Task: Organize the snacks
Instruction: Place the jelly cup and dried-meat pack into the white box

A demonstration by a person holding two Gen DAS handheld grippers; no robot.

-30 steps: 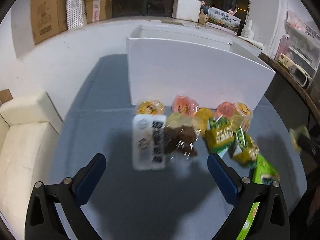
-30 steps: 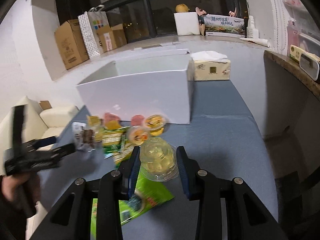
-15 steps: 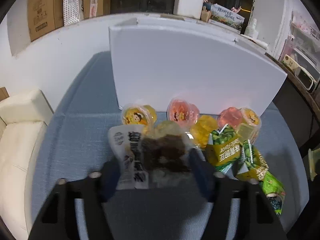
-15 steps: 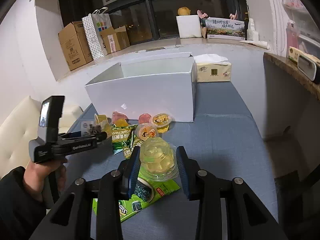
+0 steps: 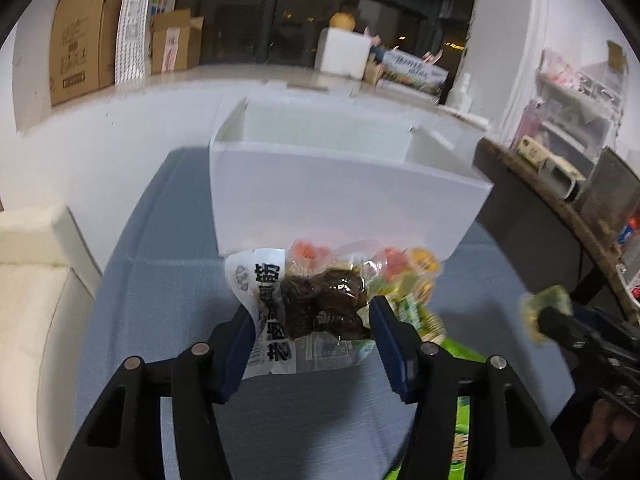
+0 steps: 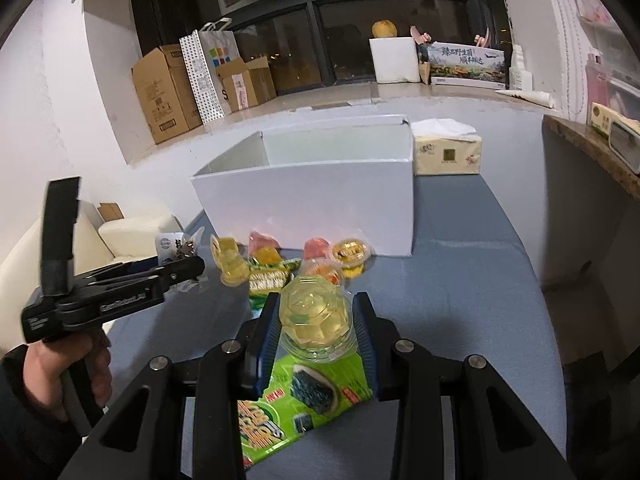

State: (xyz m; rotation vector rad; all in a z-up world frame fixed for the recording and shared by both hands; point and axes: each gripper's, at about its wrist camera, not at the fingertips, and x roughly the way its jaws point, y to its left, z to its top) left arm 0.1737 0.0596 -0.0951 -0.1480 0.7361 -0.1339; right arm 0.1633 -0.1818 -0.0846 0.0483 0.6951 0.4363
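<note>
Snacks lie in a loose heap on the blue-grey table [image 6: 460,280], just in front of the white box [image 6: 320,208]. Furthest left, a person's hand [image 6: 80,364] holds the left claw [image 5: 312,320], whose blue pads [image 5: 390,340] are closing on a clear packet of dark brown pieces [image 5: 320,304] with a white printed strip; the packet sits between the pads with both side edges pressed by them, raised above the table in the right wrist view. Next to the right come several small jelly cups [image 6: 230,260], yellow, pink and orange, some lying on their sides, mixed with green and yellow sachets [image 6: 268,276]. One cup with a gold printed lid [image 6: 350,250] stands just beside the box's front wall. Nearer the camera, the right claw [image 6: 318,322] is clamped on a clear round tub of pale yellow jelly [image 6: 316,320], a pad pressing each side. Under the tub lies a flat bright green seaweed packet [image 6: 280,404] on the table. The white box stands open at the top; what shows of its inside is bare white wall, and its floor is hidden. A tissue pack [image 6: 446,152] sits at the box's back right corner. On the ledge behind stand cardboard boxes [image 6: 164,92] and a dotted paper bag [image 6: 204,76].
</note>
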